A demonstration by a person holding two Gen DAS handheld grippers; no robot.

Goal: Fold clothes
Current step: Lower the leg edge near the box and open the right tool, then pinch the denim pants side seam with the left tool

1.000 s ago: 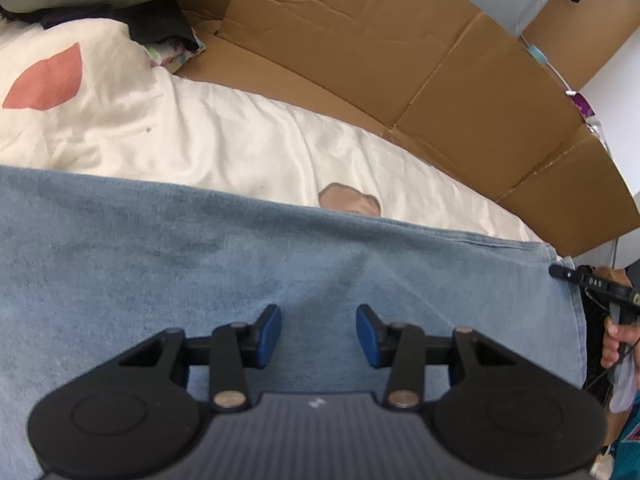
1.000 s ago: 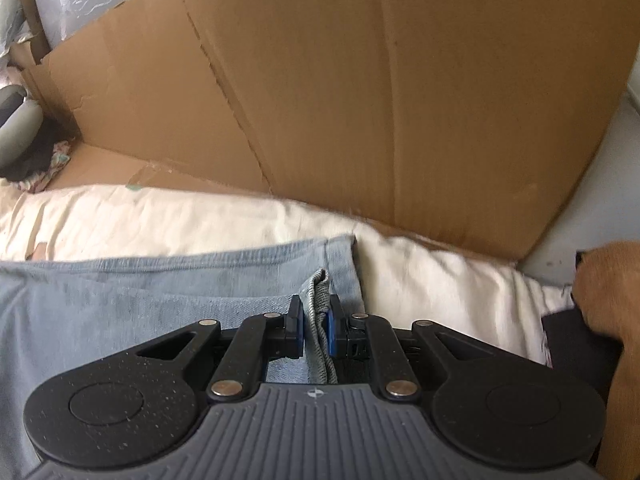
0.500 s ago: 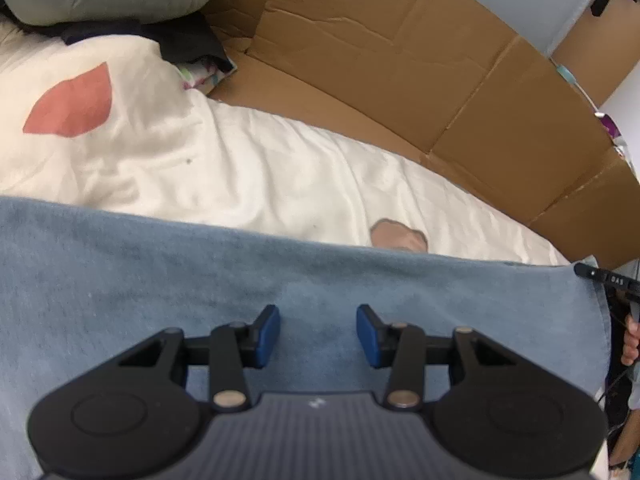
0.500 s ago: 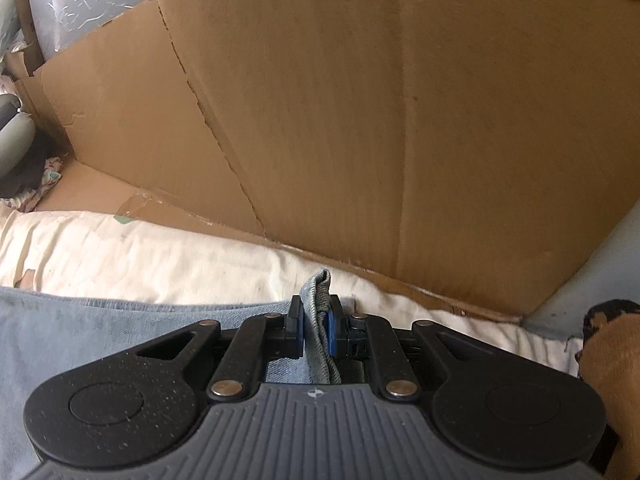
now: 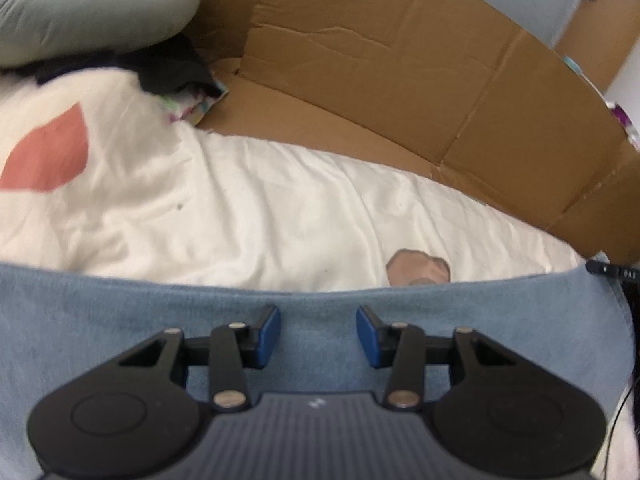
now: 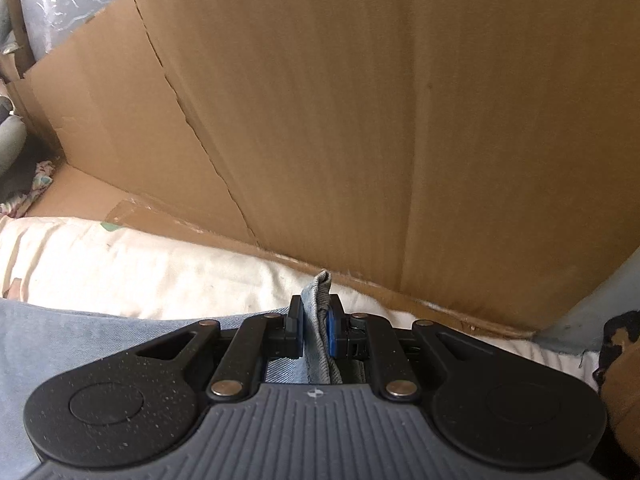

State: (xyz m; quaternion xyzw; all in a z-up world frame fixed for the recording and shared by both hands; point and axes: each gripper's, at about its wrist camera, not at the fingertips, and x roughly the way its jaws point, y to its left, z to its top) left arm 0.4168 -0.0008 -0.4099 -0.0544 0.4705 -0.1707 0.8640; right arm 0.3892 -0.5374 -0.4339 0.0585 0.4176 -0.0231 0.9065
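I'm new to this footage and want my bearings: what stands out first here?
A pale blue garment stretches across the foreground over a cream sheet. The right gripper pinches its bunched edge; the left gripper stands open above the cloth. Brown cardboard walls the back.

Your left hand-held gripper (image 5: 318, 334) sits over the blue garment (image 5: 120, 320), blue pads (image 5: 269, 334) parted, nothing pinched between them. The garment's far edge runs across the frame on a cream sheet (image 5: 260, 208). You see a red patch (image 5: 48, 156) on the sheet at left, a tan spot (image 5: 418, 267) just past the edge. Brown cardboard (image 5: 400, 92) stands behind; a grey cushion (image 5: 88, 12) lies upper left. Frame slightly blurred.
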